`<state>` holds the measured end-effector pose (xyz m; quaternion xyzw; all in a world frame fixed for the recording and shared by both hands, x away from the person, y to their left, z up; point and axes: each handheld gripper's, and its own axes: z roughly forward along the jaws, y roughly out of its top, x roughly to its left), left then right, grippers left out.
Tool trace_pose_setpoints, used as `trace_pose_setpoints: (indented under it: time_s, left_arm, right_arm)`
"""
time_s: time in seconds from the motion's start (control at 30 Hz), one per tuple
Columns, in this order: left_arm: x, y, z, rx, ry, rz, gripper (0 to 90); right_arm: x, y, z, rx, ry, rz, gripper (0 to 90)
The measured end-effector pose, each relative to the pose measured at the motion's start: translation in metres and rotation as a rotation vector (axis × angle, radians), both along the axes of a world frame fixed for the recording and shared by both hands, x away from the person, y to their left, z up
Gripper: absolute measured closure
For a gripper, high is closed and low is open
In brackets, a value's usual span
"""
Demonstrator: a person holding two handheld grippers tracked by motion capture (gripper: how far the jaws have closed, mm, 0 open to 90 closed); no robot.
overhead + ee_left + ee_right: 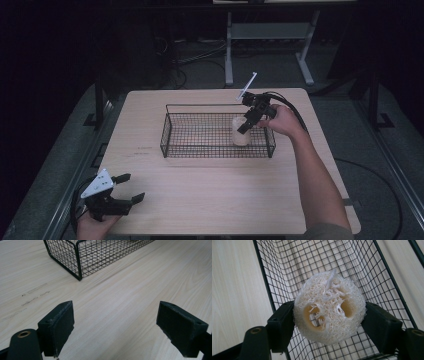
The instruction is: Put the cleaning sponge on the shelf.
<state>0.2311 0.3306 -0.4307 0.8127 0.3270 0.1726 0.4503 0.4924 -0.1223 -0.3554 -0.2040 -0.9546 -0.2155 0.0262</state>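
The right gripper point(329, 320) squeezes the loofah sponge point(329, 307) over the right end of the wire basket point(167, 135), with the basket floor straight below it, far from the wide-open left gripper point(127, 189)

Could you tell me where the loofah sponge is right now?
The loofah sponge is clamped in the right tongs, inside the wire basket's right end in the high view.

Right claw point(243, 128) holds loofah point(240, 133) (pale) inside wire basket point(200, 150).

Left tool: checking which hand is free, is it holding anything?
No, the left tool has its jaws wide apart over the bare table.
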Motion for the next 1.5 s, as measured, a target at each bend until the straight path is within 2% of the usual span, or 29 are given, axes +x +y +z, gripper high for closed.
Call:
trace_pose_setpoints:
  time_s: [0.27,0.53,0.67,0.77,1.13,1.5]
  left_arm:
    - [-0.001,0.004,0.000,-0.008,0.003,0.012,13.8]
    - [0.000,0.004,-0.001,-0.008,0.006,0.011,13.8]
    - [0.000,0.006,-0.001,-0.012,0.002,0.013,13.8]
    - [0.000,0.005,-0.001,-0.009,0.004,0.013,13.8]
    - [-0.001,0.007,-0.001,-0.010,0.004,0.020,13.9]
    - [-0.002,0.008,-0.001,-0.010,0.005,0.020,13.8]
  right_arm:
    - [0.005,0.006,-0.012,-0.012,0.016,-0.001,27.9]
    - [0.008,0.007,-0.018,-0.018,0.023,-0.009,27.9]
    - [0.009,0.006,-0.025,-0.003,0.029,-0.021,27.8]
    - [0.008,0.006,-0.030,-0.015,0.036,-0.025,27.7]
    - [0.009,0.005,-0.032,-0.011,0.034,-0.031,27.4]
    - [0.008,0.003,-0.027,-0.003,0.025,-0.050,20.2]
